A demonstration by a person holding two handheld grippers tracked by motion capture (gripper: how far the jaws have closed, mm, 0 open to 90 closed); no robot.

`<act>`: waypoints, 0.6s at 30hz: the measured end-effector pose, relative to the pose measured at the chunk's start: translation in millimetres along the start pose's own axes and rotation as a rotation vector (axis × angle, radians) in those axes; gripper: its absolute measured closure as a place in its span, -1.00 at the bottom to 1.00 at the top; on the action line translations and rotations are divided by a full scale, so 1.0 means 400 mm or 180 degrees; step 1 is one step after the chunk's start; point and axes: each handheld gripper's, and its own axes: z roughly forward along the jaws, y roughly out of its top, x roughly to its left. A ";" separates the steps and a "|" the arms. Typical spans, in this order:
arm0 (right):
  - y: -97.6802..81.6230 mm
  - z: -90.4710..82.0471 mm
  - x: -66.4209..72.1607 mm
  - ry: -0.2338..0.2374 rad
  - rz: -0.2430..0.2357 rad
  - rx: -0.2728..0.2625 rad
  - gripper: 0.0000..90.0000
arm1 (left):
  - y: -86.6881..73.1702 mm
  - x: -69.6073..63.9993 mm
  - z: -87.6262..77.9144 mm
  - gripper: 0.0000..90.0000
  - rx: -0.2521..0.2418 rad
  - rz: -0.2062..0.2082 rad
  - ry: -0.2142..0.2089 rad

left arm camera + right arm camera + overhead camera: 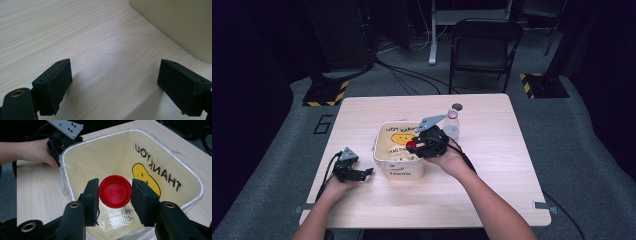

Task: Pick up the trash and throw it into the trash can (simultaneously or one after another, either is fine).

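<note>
Here the right gripper's (115,192) jaws are clamped on a red bottle cap (115,191), held just above the open mouth of the cream bin (175,152) lined with a smiley "THANK YOU" bag. Beyond the bin an uncapped clear bottle (452,125) stands on the wooden table (497,165). The left gripper (115,82) rests on the table just beside the bin's left wall, jaws spread wide with nothing between them.

Both grippers (353,172) (418,146) black w/ grey triangular plates, black cables, brass-ringed screw holes.
</note>
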 end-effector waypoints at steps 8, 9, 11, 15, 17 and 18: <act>0.001 0.033 0.001 -0.0038 -0.0009 0.0041 0.28 | 0.000 0.000 0.000 -0.73 0.0000 -0.0001 -0.0001; 0.001 0.038 0.001 -0.0042 -0.0002 0.0040 0.28 | 0.000 0.000 0.000 -0.73 -0.0006 -0.0001 -0.0003; -0.002 0.047 0.000 -0.0033 0.0024 0.0044 0.28 | 0.000 0.000 0.000 -0.73 -0.0005 -0.0001 -0.0004; -0.008 0.068 0.000 -0.0013 0.0027 0.0101 0.28 | 0.000 0.000 0.000 -0.73 -0.0004 0.0002 -0.0006; -0.011 0.078 0.003 -0.0007 0.0037 0.0125 0.28 | 0.000 0.000 0.000 -0.73 -0.0004 0.0002 -0.0007; -0.012 0.082 0.003 -0.0010 0.0028 0.0135 0.28 | 0.000 0.000 0.000 -0.73 -0.0004 0.0002 -0.0006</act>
